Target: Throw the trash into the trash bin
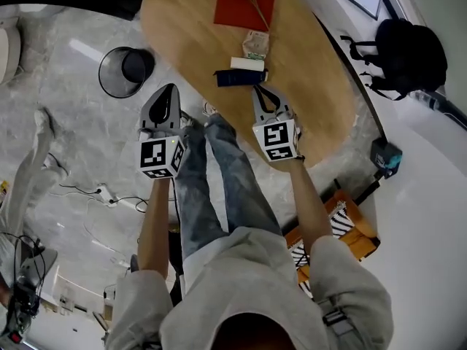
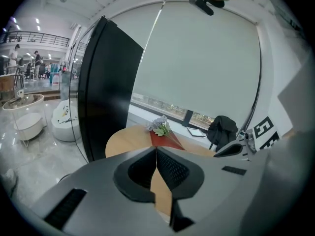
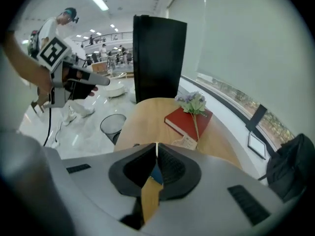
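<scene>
A crumpled paper packet [image 1: 255, 44] lies on the oval wooden table [image 1: 182, 28], with a white box [image 1: 246, 63] and a dark blue box [image 1: 239, 77] just nearer me. My right gripper [image 1: 258, 88] is shut and empty, its tips right beside the blue box; the right gripper view shows the packet [image 3: 187, 142] beyond the closed jaws [image 3: 156, 145]. My left gripper [image 1: 172, 87] hangs past the table's left edge, shut with nothing in it [image 2: 156, 150]. The black mesh trash bin [image 1: 125, 70] stands on the floor left of the table [image 3: 113, 124].
A red book [image 1: 244, 2] with a flower sprig sits farther along the table. A black backpack [image 1: 405, 53] rests on the sill at right. An orange striped object [image 1: 343, 228] and cables [image 1: 109, 195] lie on the floor. A tall black panel [image 3: 158, 58] stands behind the table.
</scene>
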`<state>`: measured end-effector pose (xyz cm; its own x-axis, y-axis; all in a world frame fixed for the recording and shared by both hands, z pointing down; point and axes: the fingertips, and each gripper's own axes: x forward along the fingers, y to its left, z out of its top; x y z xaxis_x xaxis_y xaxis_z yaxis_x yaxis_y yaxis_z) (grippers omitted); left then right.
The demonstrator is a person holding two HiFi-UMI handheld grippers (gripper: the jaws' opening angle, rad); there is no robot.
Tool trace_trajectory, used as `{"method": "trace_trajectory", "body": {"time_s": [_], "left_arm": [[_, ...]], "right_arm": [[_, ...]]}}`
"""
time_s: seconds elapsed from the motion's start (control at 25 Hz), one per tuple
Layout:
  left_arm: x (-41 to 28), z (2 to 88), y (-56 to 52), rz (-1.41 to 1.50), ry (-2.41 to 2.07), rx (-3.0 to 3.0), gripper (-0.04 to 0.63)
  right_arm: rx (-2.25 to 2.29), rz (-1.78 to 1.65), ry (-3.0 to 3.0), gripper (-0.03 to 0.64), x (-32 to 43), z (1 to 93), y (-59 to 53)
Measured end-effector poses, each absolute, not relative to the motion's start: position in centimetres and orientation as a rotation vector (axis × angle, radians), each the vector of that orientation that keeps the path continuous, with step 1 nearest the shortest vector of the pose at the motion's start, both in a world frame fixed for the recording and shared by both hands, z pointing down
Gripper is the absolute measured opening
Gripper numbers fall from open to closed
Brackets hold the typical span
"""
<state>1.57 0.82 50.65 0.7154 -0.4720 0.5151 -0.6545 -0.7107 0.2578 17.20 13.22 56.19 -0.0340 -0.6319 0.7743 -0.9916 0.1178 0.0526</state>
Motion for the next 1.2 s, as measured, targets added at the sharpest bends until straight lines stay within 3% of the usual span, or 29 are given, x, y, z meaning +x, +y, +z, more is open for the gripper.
{"method": "trace_trajectory", "body": {"time_s": [0.68,0.92,1.2], "left_arm": [[0.8,52.6,1.7,0.575,-0.877,2.454,0.018],[0.6,52.4,1.6,0.567,-0.878,2.455,0.018],[0.4,52.4,1.6,0.558,-0.888,2.443,0.018]], "right_arm": [[0.906,0.211,-1.600,0.035,18.5,64.3,12.4],[0.842,0.242,-1.554,0.172,20.2,65.9,11.5],[0.769,0.272,-1.521,0.182,21.2,67.9,11.6]]}}
